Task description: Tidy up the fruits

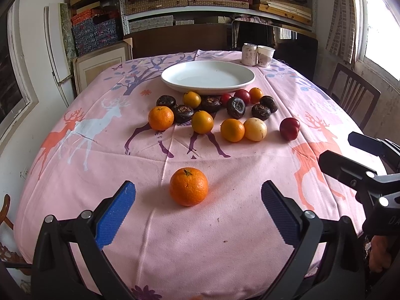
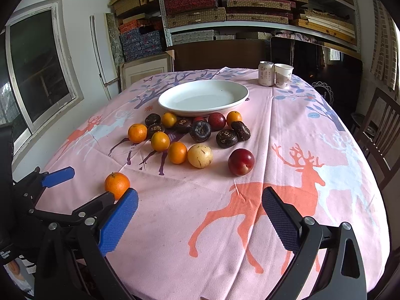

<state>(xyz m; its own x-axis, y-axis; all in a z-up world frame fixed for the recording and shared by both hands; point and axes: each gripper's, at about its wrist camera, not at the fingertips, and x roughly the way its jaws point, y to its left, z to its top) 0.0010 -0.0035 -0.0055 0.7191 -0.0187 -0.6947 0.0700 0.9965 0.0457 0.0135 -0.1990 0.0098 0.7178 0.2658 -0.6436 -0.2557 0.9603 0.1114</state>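
1. We see the left gripper (image 1: 197, 202) low over the near edge of the worktop (image 1: 175, 245), jaws wide, holding nothing.
2. A lone orange (image 1: 188, 186) sits on the pink deer cloth between those jaws, toward their tips, touching neither pad as far as we can tell.
3. The right gripper (image 2: 200, 210) hangs over the near right part of the worktop, jaws wide and empty; only cloth lies between them.
4. The rest of the fruit pile (image 2: 197, 135) lies mid-worktop, just in front of the white plate (image 2: 240, 98): oranges, dark brown fruits, red ones, one pale yellow fruit (image 2: 200, 155).
5. One red plum (image 2: 241, 162) sits a bit apart on the pile's right side.
6. Plate holds no fruit.
7. A can (image 2: 266, 73) and paper cup (image 2: 283, 75) stand touching at the far right edge.
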